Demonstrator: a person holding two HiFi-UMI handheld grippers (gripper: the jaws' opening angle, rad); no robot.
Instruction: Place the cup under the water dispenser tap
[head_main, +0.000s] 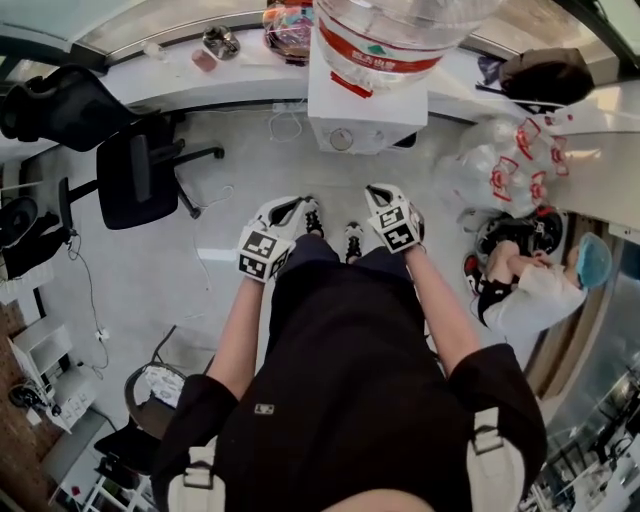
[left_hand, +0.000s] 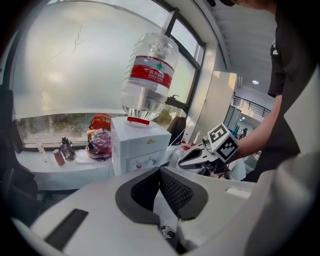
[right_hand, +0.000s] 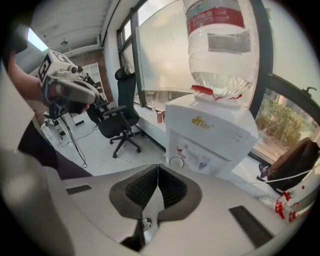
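Facing water dispenser (head_main: 365, 105) at window counter (head_main: 200, 80); left tool (left_hand: 160, 171) and right tool (right_hand: 158, 168) closed, empty

A black office chair (head_main: 140, 175) is seen at ten o'clock on the grey floor (head_main: 150, 285). Colourful packets (head_main: 288, 22) are set on the window ledge (head_main: 240, 75) at twelve. White bags with red print (head_main: 505, 165) are heaped at two, above a seated person (head_main: 535, 295) at three.

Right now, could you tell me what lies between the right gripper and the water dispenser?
Only bare grey floor, as the head view shows; nothing stands between the right gripper and the water dispenser. A loose cable lies further left.
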